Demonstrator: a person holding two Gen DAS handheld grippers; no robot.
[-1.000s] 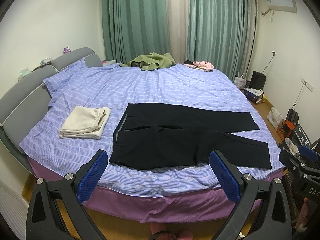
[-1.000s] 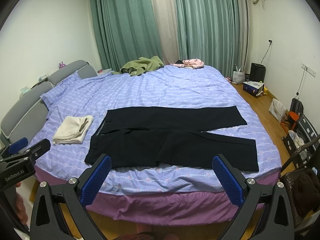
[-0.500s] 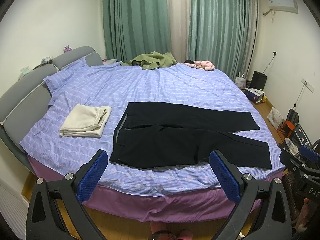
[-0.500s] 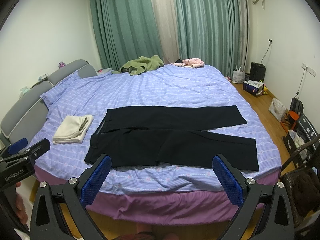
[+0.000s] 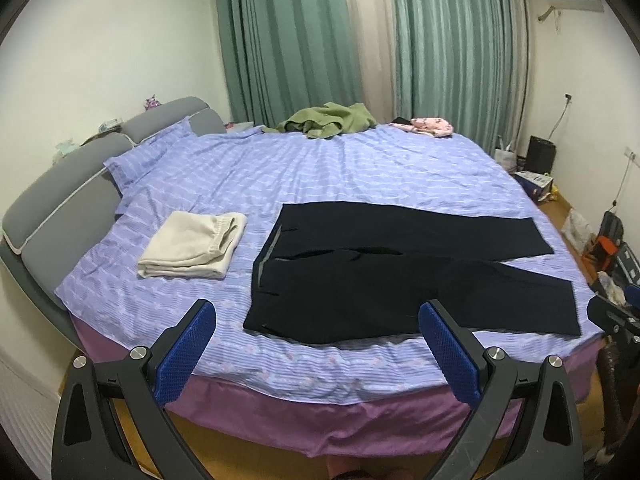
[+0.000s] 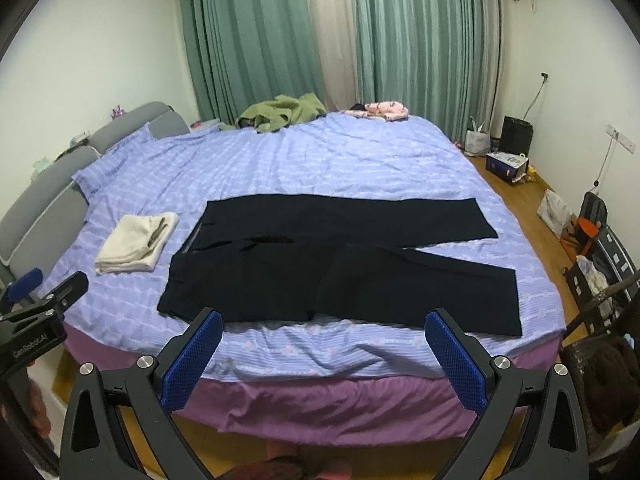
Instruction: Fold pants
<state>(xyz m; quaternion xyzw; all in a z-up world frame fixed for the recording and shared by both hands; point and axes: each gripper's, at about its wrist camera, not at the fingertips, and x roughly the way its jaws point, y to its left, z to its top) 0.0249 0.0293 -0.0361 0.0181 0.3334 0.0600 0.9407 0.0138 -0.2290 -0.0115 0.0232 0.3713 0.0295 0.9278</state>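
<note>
Your right view catches the left tool at its left edge; your left view shows only a sliver of the right tool. Both tools gape wide, empty. The pants lie flat on the bed, just ahead of both tools, untouched.

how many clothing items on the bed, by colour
black: 1, the pants spread flat
cream: 1, a folded garment
olive green: 1, a crumpled heap at the far edge
pink: 1, a small bundle at the far edge
total: 4
</note>
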